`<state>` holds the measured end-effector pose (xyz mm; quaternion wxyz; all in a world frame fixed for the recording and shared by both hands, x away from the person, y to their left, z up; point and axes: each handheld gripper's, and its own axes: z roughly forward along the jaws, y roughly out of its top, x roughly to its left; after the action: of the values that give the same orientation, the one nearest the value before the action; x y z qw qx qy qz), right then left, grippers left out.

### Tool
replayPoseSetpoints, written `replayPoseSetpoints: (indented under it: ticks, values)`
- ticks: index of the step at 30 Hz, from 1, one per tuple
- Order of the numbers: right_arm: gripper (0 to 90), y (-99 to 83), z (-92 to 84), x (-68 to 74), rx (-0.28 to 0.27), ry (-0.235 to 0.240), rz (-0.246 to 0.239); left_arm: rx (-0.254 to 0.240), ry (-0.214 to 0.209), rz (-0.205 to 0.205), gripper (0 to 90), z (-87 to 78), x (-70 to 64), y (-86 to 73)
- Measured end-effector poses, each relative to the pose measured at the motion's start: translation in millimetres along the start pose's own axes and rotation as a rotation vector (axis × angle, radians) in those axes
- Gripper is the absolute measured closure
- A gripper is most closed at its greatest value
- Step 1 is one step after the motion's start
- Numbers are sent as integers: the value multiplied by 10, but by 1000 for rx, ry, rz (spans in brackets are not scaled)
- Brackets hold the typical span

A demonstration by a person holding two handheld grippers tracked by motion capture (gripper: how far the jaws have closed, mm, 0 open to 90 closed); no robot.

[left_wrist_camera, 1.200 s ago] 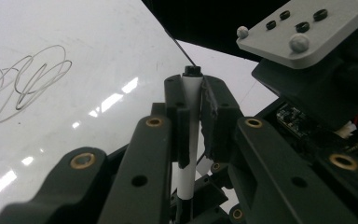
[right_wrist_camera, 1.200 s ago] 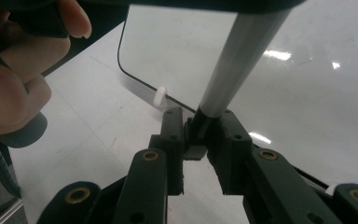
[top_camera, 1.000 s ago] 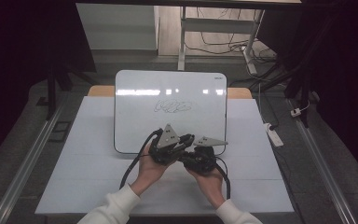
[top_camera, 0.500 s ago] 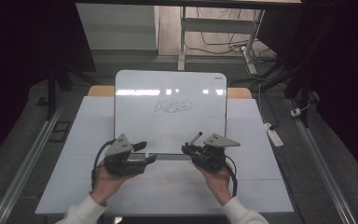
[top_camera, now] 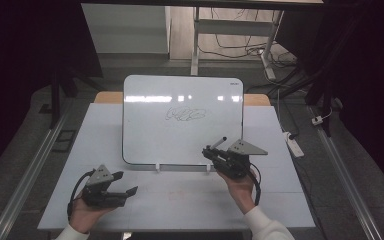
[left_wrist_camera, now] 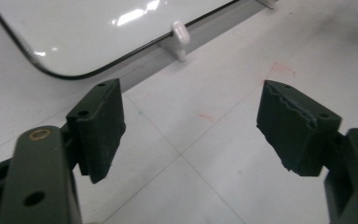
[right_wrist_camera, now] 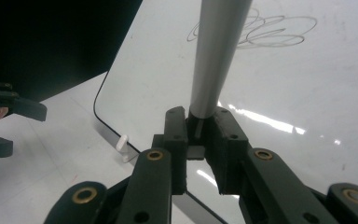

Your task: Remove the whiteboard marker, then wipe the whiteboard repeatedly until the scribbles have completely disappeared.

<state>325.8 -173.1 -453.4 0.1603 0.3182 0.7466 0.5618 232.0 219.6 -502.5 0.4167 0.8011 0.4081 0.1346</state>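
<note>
A white whiteboard (top_camera: 180, 135) stands propped on the table, with a dark scribble (top_camera: 185, 114) near its middle. My right gripper (top_camera: 211, 152) is at the board's lower right corner, shut on a grey marker (top_camera: 219, 143) that points up toward the board. In the right gripper view the marker (right_wrist_camera: 216, 56) rises from the closed jaws of the right gripper (right_wrist_camera: 200, 123), with the scribble (right_wrist_camera: 256, 30) beyond it. My left gripper (top_camera: 126, 183) is open near the front left of the table, holding nothing. In its own view the left gripper (left_wrist_camera: 191, 107) frames bare table.
The board rests on small white supports (left_wrist_camera: 181, 35) along its lower edge. The white table (top_camera: 180, 200) has faint red marks in front of the board. A white power strip (top_camera: 293, 142) lies off the right side. Metal rails run along both sides.
The left gripper has moved from beside the right one at the centre out to the front left and has opened. The right gripper has stayed at the board with the marker.
</note>
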Motion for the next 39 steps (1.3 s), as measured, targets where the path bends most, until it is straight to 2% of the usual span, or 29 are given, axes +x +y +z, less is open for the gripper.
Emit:
replayPoseSetpoints:
  ticks: [5,8,11,12,14,15,17,18,19,20,22,25,26,31,35,38,39]
  values:
    - [774,8,-5,-3,-17,-5,-42,-14,1,-14,192,-22,53,-29]
    - [774,44,62,-17,-24,-16,-70,-17,-8,-22,183,-23,79,-36]
    - [775,161,233,-77,-34,-24,-76,-23,-20,-30,182,-7,106,-48]
    - [775,221,305,-99,-42,-29,-88,-22,-20,-29,182,1,109,-51]
    - [774,345,429,-136,-49,-60,-144,-21,-22,-30,181,12,117,-62]
    - [774,432,519,-175,-59,-72,-152,-18,-19,-30,182,16,123,-69]
    - [775,561,659,-249,-77,-74,-128,-15,-20,-38,183,32,134,-84]
    - [775,561,659,-249,-77,-74,-128,-15,-20,-38,184,32,134,-84]
    - [775,666,797,-293,-86,-84,-134,-7,-24,-36,184,47,145,-94]
    - [775,707,864,-306,-85,-94,-136,-7,-21,-38,185,49,149,-97]
    - [775,774,987,-334,-71,-111,-153,-9,-19,-46,187,43,161,-102]
    - [775,826,1090,-367,-71,-122,-151,-13,-20,-51,190,38,168,-109]
    - [775,877,1173,-388,-72,-132,-153,-12,-20,-53,191,38,163,-117]
    - [775,941,1304,-377,-82,-124,-153,-7,-14,-47,193,35,155,-124]
    - [775,949,1477,-304,-59,-107,-168,-8,-15,-51,194,29,163,-130]
    - [776,867,1581,-208,-20,-46,-169,-10,-15,-52,195,27,165,-131]
    - [776,838,1611,-149,10,-18,-196,-11,-17,-54,195,25,167,-131]
